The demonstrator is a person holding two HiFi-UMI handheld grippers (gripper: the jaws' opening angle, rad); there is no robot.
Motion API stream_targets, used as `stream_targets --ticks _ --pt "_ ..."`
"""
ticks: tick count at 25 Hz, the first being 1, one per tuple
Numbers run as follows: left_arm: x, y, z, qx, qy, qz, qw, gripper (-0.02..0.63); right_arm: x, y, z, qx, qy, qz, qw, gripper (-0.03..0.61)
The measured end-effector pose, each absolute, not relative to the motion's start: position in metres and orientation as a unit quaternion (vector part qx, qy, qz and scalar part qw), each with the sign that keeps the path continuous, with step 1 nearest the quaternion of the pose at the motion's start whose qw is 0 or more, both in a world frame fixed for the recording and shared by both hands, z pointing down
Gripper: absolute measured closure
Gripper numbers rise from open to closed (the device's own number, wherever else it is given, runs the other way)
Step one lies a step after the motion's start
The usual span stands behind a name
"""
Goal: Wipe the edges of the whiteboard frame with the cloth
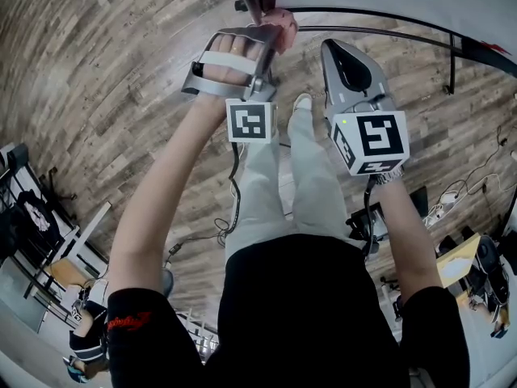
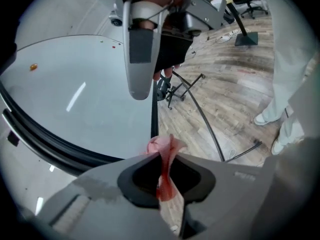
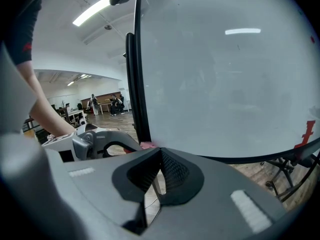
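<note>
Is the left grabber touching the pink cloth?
Touching. The left gripper view shows the left gripper with its jaws closed on the pink cloth, pinching it between them.

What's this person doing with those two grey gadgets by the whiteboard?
A person stands at a whiteboard with a hand-held gripper in each hand. The left gripper is clamped on a pink cloth, which sits at the board's black frame near a corner. The right gripper is shut and empty, held alongside and facing the board.
</note>
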State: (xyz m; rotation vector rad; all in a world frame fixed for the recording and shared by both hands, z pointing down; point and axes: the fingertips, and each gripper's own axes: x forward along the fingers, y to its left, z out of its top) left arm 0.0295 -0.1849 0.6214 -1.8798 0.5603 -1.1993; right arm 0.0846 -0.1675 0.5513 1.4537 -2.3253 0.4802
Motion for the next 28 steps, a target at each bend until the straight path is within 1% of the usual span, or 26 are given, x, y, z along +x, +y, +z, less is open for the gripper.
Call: stream_targets --ticks 3,6,11,14,18,23,28 --pt "0.031 -0.165 0.626 -0.774 0.202 -0.459 0.386 0.566 0.084 -0.167 0.551 0.513 -0.822 0.170 0.180 0.577" --pt "0.028 -0.149 0.618 -0.799 0.226 -0.430 0.355 0.566 0.081 -0.165 0.546 0.510 -0.824 0.168 0.180 0.577" --pt "0.020 -0.133 0.590 -0.866 0.305 -0.337 0.208 0.566 0.079 -0.164 0.534 0.503 -0.831 0.161 0.176 0.577" --pt "0.018 -0.130 0.561 -0.884 0.348 -0.277 0.144 0.566 0.080 -0.162 0.522 0.497 -0.836 0.164 0.165 0.577" --pt "0.014 -0.129 0.522 -0.893 0.384 -0.213 0.101 0.567 0.074 -0.162 0.499 0.492 -0.843 0.155 0.154 0.577" --pt "0.008 -0.128 0.477 -0.900 0.413 -0.138 0.031 0.567 0.064 -0.156 0.475 0.482 -0.852 0.145 0.144 0.577" --pt "-0.001 -0.117 0.443 -0.896 0.434 -0.095 0.004 0.566 0.058 -0.141 0.458 0.483 -0.854 0.145 0.130 0.577"
